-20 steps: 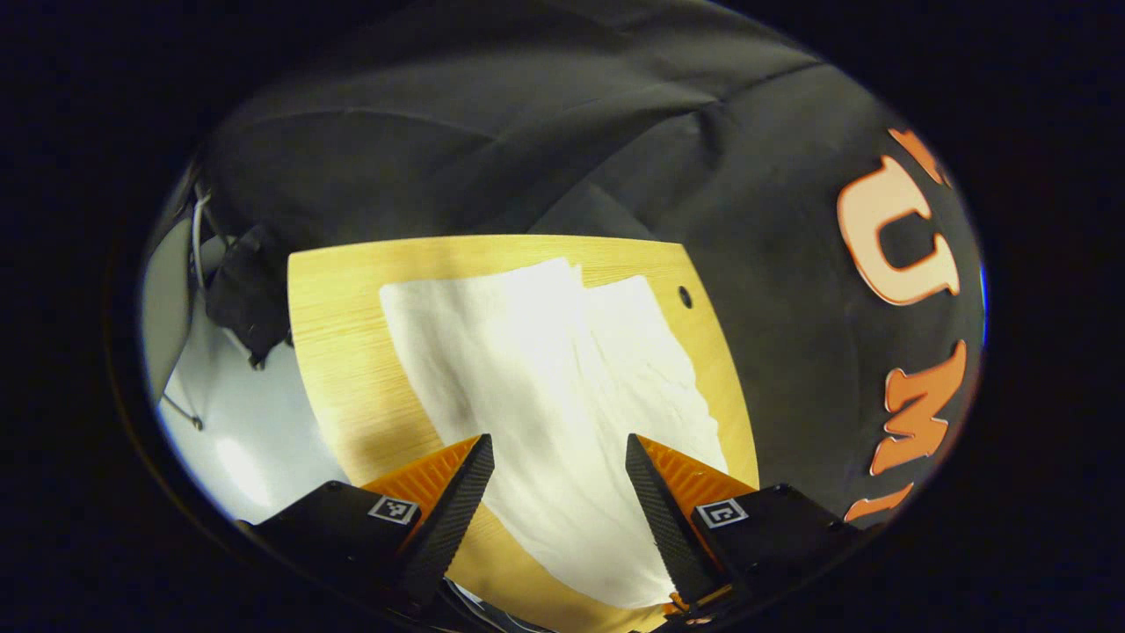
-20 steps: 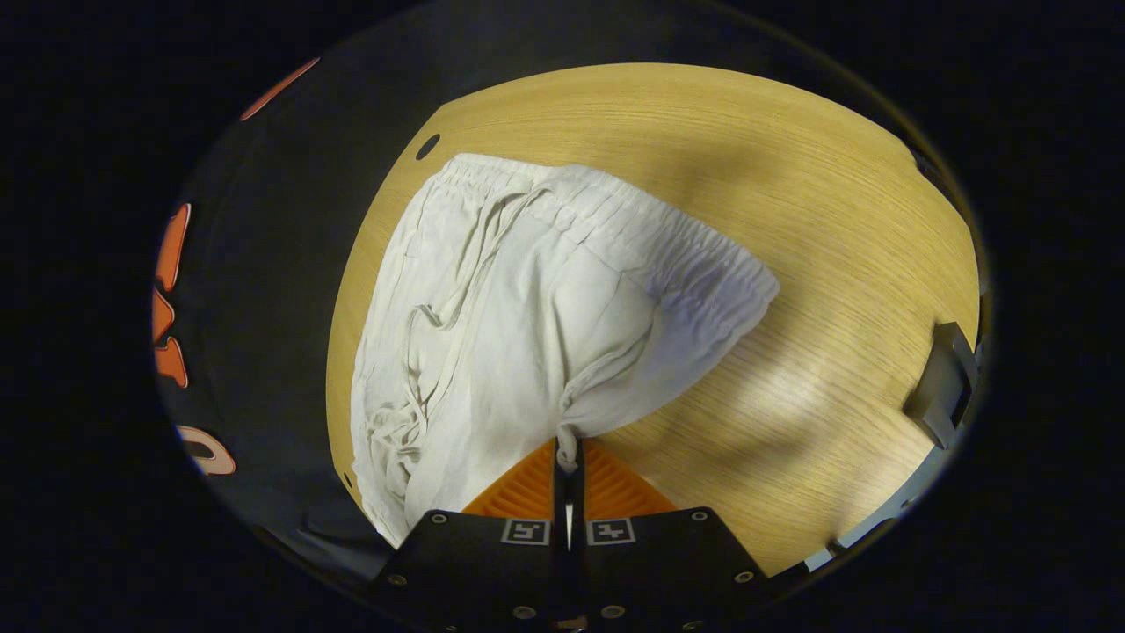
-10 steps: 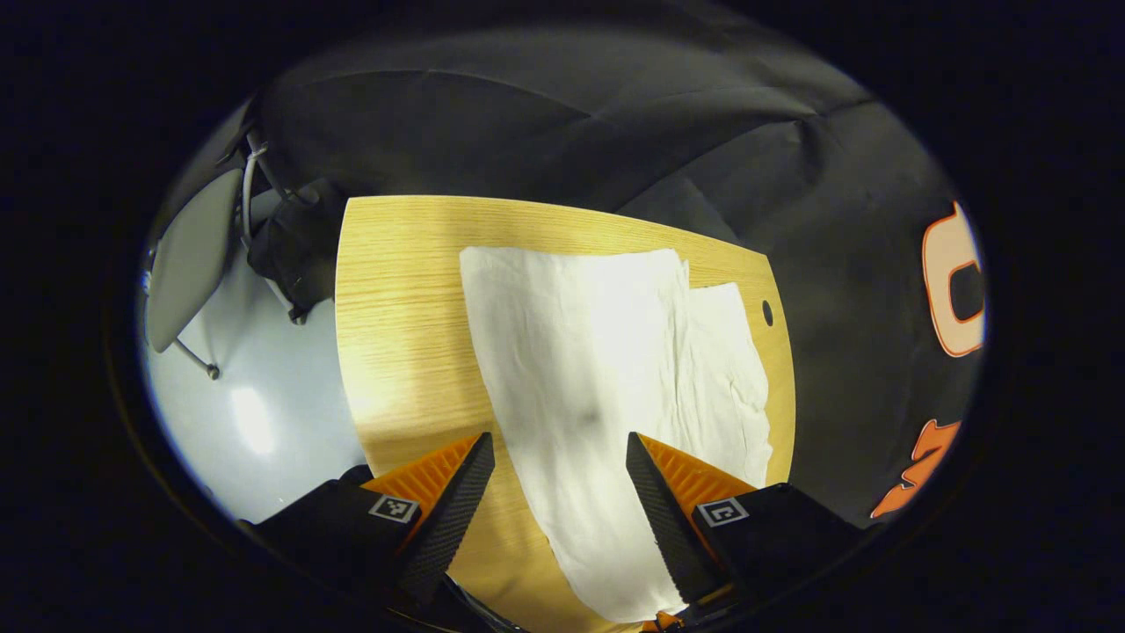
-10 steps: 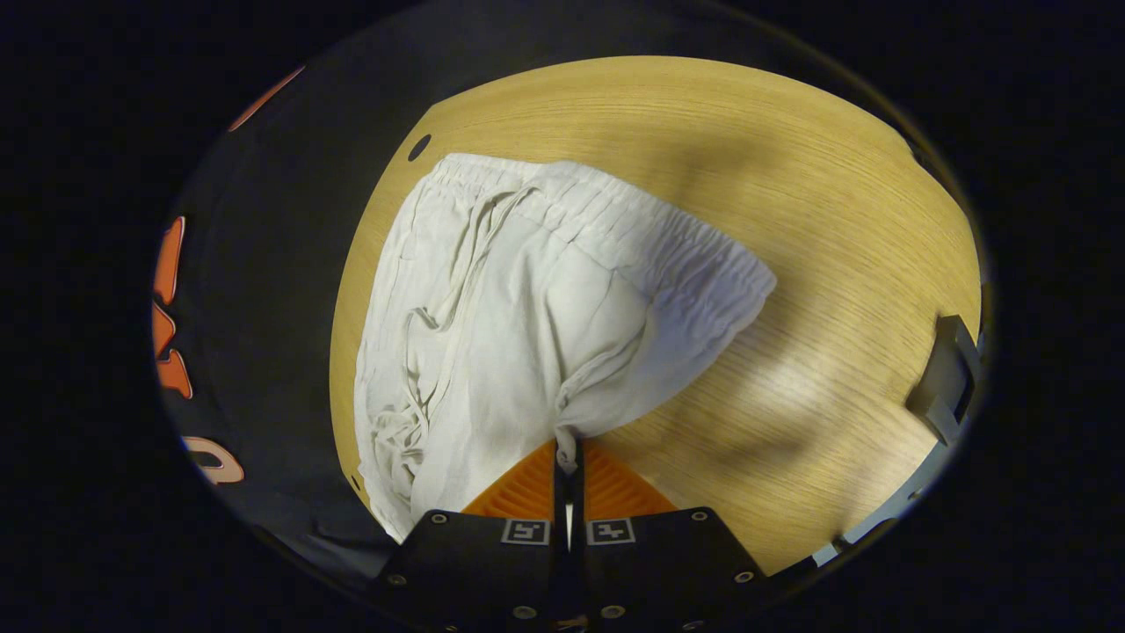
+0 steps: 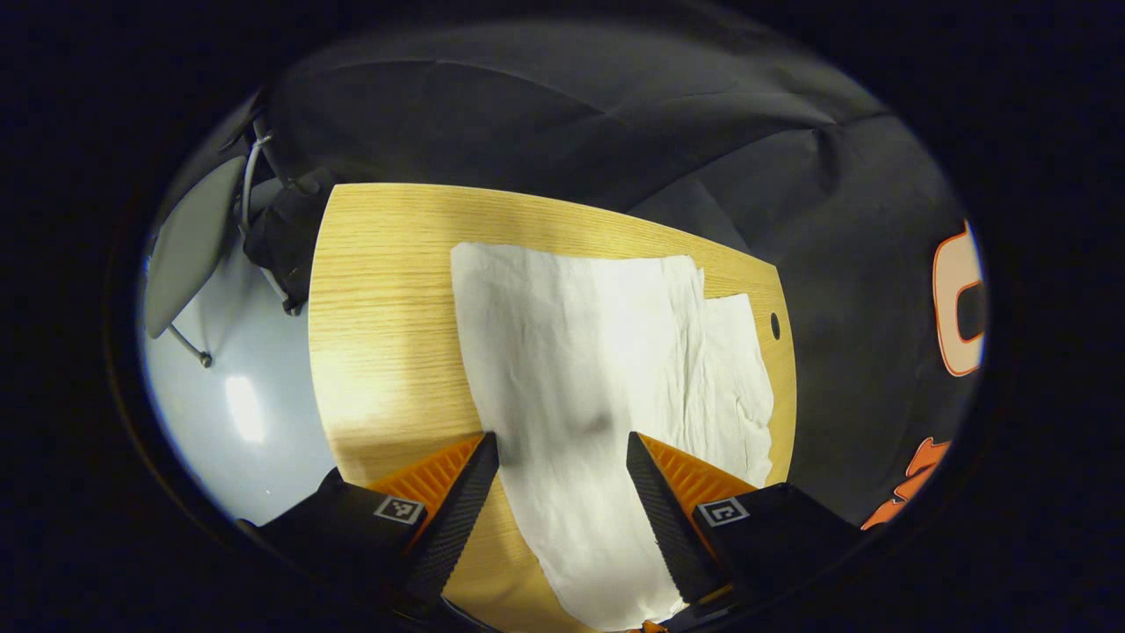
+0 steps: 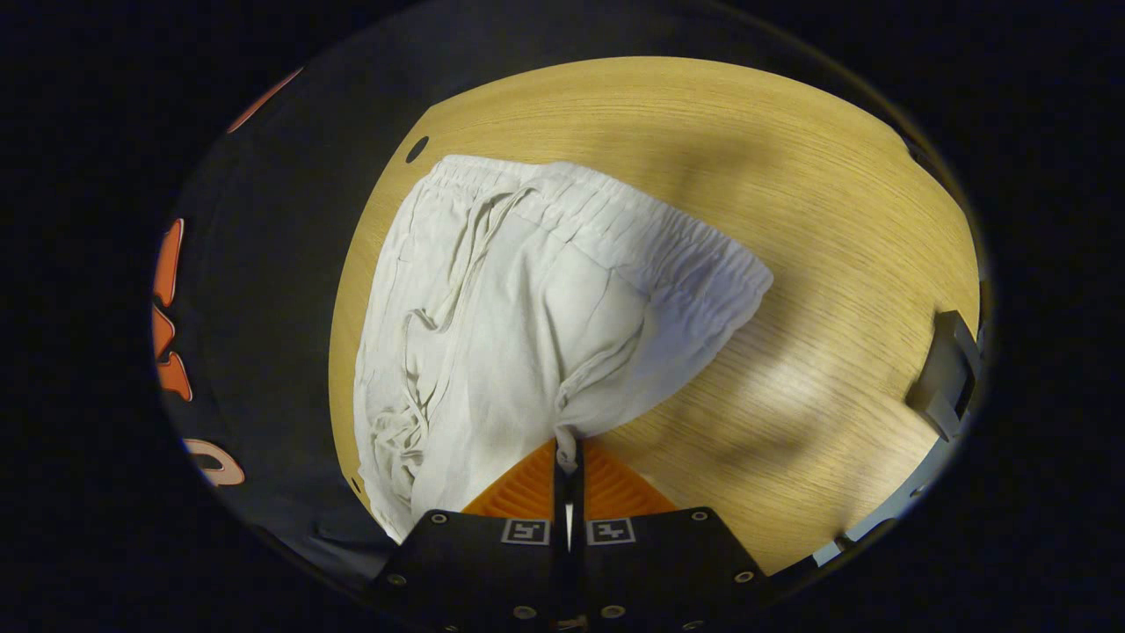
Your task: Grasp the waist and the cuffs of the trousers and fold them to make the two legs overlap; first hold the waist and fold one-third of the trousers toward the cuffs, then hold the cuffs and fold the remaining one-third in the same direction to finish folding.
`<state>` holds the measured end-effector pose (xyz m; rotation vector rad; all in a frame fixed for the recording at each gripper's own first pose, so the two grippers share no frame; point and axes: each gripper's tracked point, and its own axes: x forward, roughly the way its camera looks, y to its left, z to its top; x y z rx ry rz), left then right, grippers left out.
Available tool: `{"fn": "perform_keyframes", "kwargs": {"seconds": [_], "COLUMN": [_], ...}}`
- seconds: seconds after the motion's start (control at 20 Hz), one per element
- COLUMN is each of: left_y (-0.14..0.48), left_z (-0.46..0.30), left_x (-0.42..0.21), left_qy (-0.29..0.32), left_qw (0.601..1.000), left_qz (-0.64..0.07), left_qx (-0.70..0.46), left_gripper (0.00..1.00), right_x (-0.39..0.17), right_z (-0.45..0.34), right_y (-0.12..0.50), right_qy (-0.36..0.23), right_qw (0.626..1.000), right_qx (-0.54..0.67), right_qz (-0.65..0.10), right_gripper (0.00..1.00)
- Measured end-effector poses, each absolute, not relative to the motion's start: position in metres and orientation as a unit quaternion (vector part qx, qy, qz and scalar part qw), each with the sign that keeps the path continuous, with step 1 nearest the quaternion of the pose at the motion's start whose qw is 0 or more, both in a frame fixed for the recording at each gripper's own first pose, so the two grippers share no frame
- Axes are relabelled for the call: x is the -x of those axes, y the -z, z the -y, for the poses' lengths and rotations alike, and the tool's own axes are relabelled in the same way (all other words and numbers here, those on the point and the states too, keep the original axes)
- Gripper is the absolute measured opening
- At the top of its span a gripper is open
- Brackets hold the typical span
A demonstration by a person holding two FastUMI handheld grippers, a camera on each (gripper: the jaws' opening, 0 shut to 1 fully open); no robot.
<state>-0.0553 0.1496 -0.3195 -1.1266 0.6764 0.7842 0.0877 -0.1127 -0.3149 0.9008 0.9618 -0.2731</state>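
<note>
The white trousers [image 6: 518, 325] lie on the wooden table [image 6: 791, 264], their elastic waistband [image 6: 633, 230] running from 11 o'clock toward 2 o'clock in the right gripper view, the drawstring [image 6: 439, 325] trailing down toward 8 o'clock. The right gripper [image 6: 568, 453], at 6 o'clock, has its fingers pressed together on a bunched fold of the cloth. In the left gripper view the legs [image 5: 571, 369] stretch from 6 o'clock up to the cuffs [image 5: 606, 261] near 12 o'clock, one leg lying over the other with the lower one showing at 3 o'clock. The left gripper [image 5: 561, 448] has its fingers spread, one at either side of the cloth. A small hole [image 5: 775, 325] marks the table at 3 o'clock.
</note>
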Motion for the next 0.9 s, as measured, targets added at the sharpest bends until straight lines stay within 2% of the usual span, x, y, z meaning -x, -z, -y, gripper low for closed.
{"fn": "perform_keyframes", "kwargs": {"seconds": [0.2, 0.25, 0.3, 0.35, 0.45, 0.5, 0.6, 0.65, 0.7, 0.75, 0.9], "left_y": [0.320, 0.318, 0.319, 0.321, 0.326, 0.333, 0.333, 0.329, 0.334, 0.335, 0.336], "left_z": [-0.152, -0.149, -0.143, -0.143, -0.140, -0.135, -0.135, -0.136, -0.139, -0.135, -0.135], "left_x": [0.047, 0.042, 0.037, 0.035, 0.032, 0.037, 0.032, 0.040, 0.039, 0.037, 0.037], "left_qy": [-0.342, -0.331, -0.320, -0.313, -0.302, -0.305, -0.300, -0.297, -0.295, -0.296, -0.304], "left_qw": [0.730, 0.733, 0.730, 0.731, 0.725, 0.706, 0.684, 0.683, 0.684, 0.688, 0.714], "left_qz": [-0.319, -0.318, -0.322, -0.317, -0.318, -0.334, -0.310, -0.308, -0.311, -0.310, -0.337], "left_qx": [0.498, 0.502, 0.511, 0.517, 0.532, 0.546, 0.588, 0.592, 0.590, 0.586, 0.533], "left_gripper": [0.96, 0.89, 0.85, 0.72, 0.68, 0.59, 0.10, 0.18, 0.08, 0.04, 0.04], "right_x": [-0.087, -0.087, -0.088, -0.087, -0.087, -0.087, -0.087, -0.087, -0.087, -0.087, -0.085], "right_z": [0.113, 0.112, 0.112, 0.112, 0.113, 0.113, 0.113, 0.113, 0.112, 0.113, 0.115], "right_y": [0.314, 0.315, 0.315, 0.315, 0.315, 0.315, 0.315, 0.316, 0.316, 0.315, 0.313], "right_qy": [0.126, 0.126, 0.125, 0.125, 0.126, 0.126, 0.125, 0.125, 0.123, 0.122, 0.120], "right_qw": [0.778, 0.777, 0.776, 0.776, 0.777, 0.777, 0.777, 0.778, 0.779, 0.781, 0.787], "right_qx": [-0.430, -0.433, -0.434, -0.435, -0.435, -0.434, -0.434, -0.433, -0.429, -0.425, -0.404], "right_qz": [-0.441, -0.440, -0.440, -0.439, -0.438, -0.438, -0.439, -0.439, -0.440, -0.442, -0.450], "right_gripper": [0.01, 0.01, 0.01, 0.01, 0.01, 0.01, 0.01, 0.01, 0.01, 0.01, 0.01]}}
